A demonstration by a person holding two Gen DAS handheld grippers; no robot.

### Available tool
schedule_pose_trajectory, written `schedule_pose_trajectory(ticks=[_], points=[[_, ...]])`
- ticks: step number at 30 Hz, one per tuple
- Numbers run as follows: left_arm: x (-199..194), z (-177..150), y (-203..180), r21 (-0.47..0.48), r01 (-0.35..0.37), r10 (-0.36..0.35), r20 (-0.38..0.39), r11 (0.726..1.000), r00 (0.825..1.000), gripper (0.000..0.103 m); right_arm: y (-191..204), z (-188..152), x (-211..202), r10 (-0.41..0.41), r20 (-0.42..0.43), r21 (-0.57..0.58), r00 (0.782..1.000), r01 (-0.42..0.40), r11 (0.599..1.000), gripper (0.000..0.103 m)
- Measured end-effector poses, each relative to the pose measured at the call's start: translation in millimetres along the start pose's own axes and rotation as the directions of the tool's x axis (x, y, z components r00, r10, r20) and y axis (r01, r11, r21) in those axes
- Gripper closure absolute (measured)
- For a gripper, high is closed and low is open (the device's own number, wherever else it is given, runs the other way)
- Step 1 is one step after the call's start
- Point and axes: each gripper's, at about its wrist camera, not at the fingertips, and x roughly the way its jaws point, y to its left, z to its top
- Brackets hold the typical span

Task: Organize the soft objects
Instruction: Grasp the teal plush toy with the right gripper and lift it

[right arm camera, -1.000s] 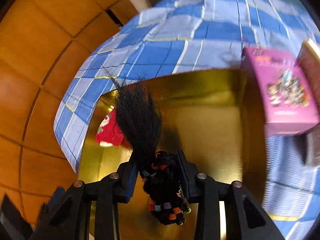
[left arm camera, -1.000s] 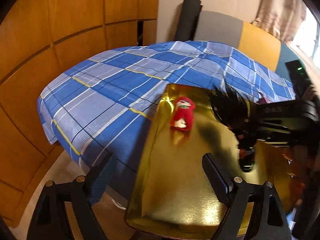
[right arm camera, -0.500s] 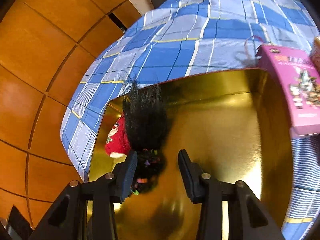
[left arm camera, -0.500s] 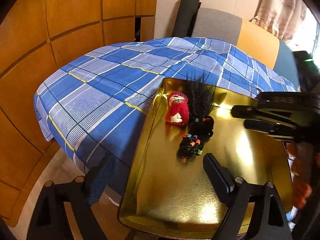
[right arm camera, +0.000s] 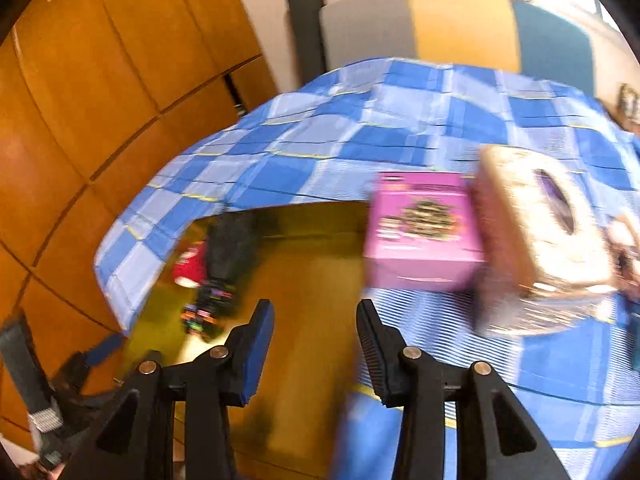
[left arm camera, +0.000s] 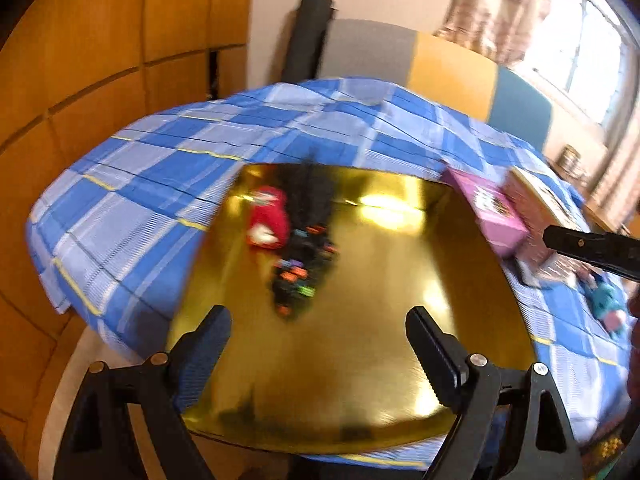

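The right gripper (right arm camera: 316, 340) has let go of the black toy (left arm camera: 306, 248); it now lies on the gold tray (left arm camera: 360, 360) beside the red toy (left arm camera: 266, 218). Both the right and the left gripper (left arm camera: 318, 350) are open and empty, so another soft thing is probably next.

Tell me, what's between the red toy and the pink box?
In the left wrist view, the black hairy toy lies right beside the red toy; after it only bare gold tray stretches to the pink box.

Red plush toy (left arm camera: 267, 217) touches blurry black-haired, seemingly beaded doll (left arm camera: 306, 240) in gold tray (left arm camera: 360, 360).
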Motion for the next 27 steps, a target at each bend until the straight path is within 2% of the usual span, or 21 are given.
schedule_pose_trajectory(ticks=[2, 7, 11, 14, 18, 22, 25, 27], points=[[-1, -4, -16, 0.034, 0.056, -0.055, -0.020, 0.998, 0.998, 0.014, -22, -9, -11, -0.041, 0.004, 0.017, 0.999, 0.041, 0.999, 0.060], [-7, -16, -59, 0.136, 0.141, -0.135, -0.052, 0.981, 0.989, 0.014, -76, -35, -32, -0.110, -0.012, 0.085, 0.994, 0.111, 0.990, 0.060], [-11, -24, -99, 0.211, 0.213, -0.198, -0.091, 0.954, 0.976, 0.014, -123, -57, -39, -0.211, -0.070, 0.144, 0.975, 0.219, 0.965, 0.059], [-14, -27, -124, 0.262, 0.245, -0.225, -0.105, 0.934, 0.969, 0.013, -158, -68, -47, -0.276, -0.110, 0.190, 0.955, 0.293, 0.937, 0.059], [-13, -29, -152, 0.309, 0.275, -0.249, -0.122, 0.910, 0.961, 0.011, -196, -74, -67, -0.376, -0.117, 0.192, 0.919, 0.392, 0.900, 0.059], [-10, -32, -170, 0.331, 0.286, -0.251, -0.145, 0.899, 0.957, 0.010, -241, -77, -93, -0.419, -0.119, 0.256, 0.900, 0.436, 0.863, 0.059], [-7, -35, -179, 0.338, 0.293, -0.251, -0.163, 0.894, 0.954, 0.010, -270, -78, -114, -0.446, -0.086, 0.316, 0.891, 0.449, 0.836, 0.059], [-6, -37, -185, 0.346, 0.293, -0.249, -0.168, 0.891, 0.954, 0.010, -291, -76, -131, -0.475, -0.050, 0.350, 0.879, 0.461, 0.815, 0.054]])
